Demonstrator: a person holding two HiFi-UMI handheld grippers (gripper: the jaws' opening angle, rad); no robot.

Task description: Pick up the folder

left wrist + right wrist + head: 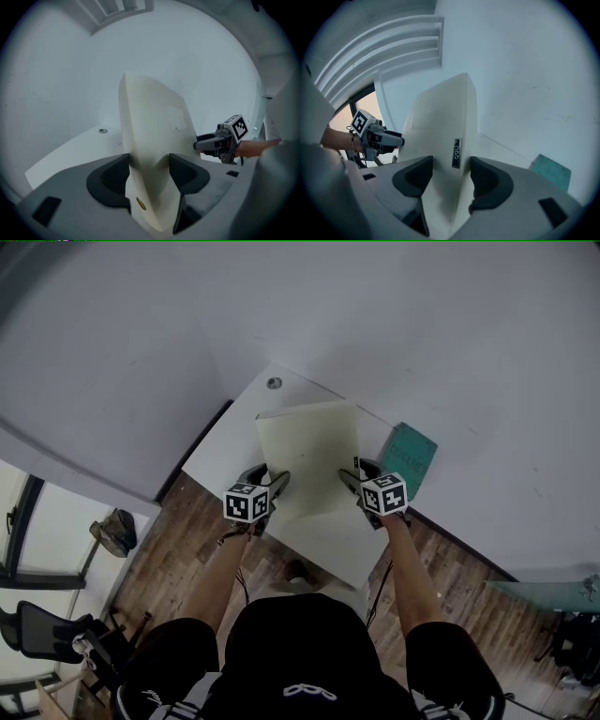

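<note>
A cream folder (314, 456) hangs above the white table (225, 446), gripped at its two near corners. My left gripper (272, 482) is shut on its left edge, and in the left gripper view both pads press on the folder (150, 122) with the left gripper (149, 168) closed round it. My right gripper (352, 474) is shut on the right edge. In the right gripper view the folder (440, 122) stands edge-on in the right gripper (451, 173), a small label showing on its spine. Each gripper sees the other across the folder.
A teal book (409, 457) lies at the table's right edge, also in the right gripper view as the teal book (551, 172). A round cable hole (274, 382) sits in the table's far corner. White walls stand behind; a black chair (37, 629) is on the wooden floor, lower left.
</note>
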